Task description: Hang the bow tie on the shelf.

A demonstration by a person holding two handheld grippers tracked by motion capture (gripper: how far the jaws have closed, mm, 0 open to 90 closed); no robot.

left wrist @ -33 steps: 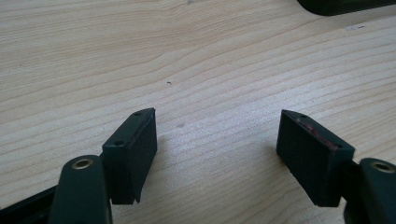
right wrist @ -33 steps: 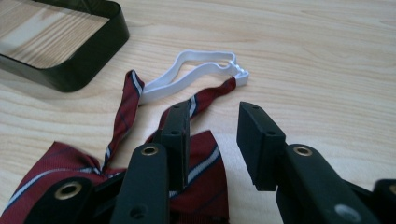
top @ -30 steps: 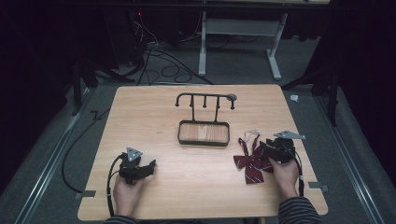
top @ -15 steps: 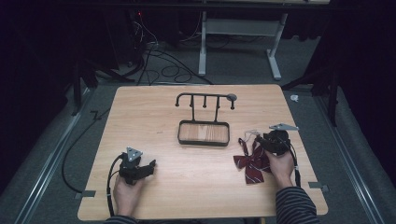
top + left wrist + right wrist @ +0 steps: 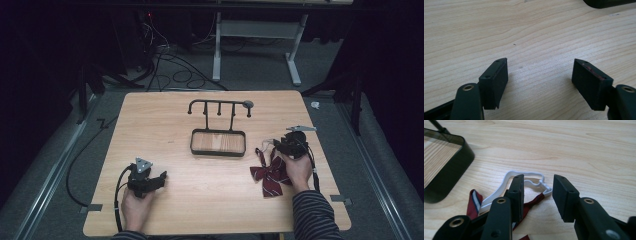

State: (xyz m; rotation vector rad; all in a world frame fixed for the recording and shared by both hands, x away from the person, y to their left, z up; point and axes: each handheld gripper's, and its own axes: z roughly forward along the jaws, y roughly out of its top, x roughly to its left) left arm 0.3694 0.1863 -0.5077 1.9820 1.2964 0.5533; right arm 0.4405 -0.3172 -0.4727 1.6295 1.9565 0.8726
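- The left gripper (image 5: 161,176) is resting on the table (image 5: 165,125), jaws spread wide.
- The right gripper (image 5: 536,192) is hovering, jaws parted, over the bow tie's (image 5: 270,172) white strap (image 5: 499,190).

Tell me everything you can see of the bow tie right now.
The bow tie is dark red cloth with thin pale stripes, lying flat and a bit rumpled on the table near its right edge, right of the tray. A white strap loops out from it with a small white clasp at the far end. The right gripper is open over the strap, one jaw inside the loop; whether it touches is unclear. The right hand is beside the bow.
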